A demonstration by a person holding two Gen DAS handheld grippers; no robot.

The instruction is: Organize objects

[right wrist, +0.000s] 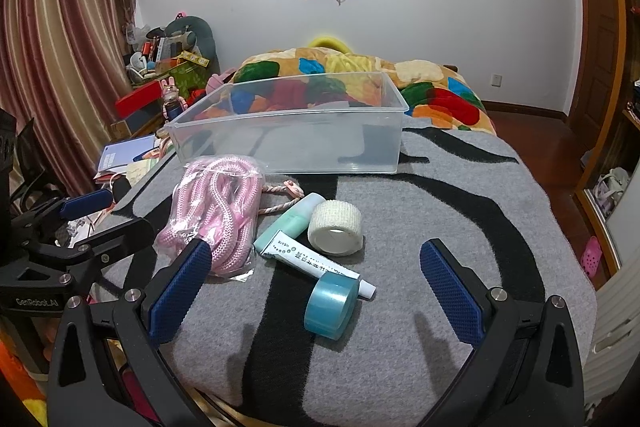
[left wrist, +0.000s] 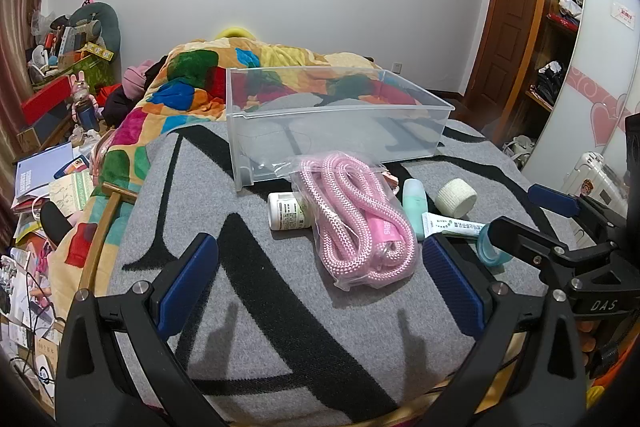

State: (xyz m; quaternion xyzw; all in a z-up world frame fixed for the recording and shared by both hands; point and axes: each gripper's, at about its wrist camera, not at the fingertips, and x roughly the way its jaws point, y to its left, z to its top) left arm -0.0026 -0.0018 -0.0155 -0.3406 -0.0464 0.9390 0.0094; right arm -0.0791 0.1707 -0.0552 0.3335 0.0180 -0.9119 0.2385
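Observation:
A clear plastic bin stands empty on the grey-and-black blanket. In front of it lie a bagged pink rope, a white pill bottle, a teal bottle, a white bandage roll, a white tube and a blue tape roll. My left gripper is open, just short of the rope. My right gripper is open around the tape roll and also shows in the left wrist view.
A colourful quilt lies behind the bin. Clutter of boxes and papers fills the floor on the left. A wardrobe and a white suitcase stand on the right. The blanket's front edge is near my grippers.

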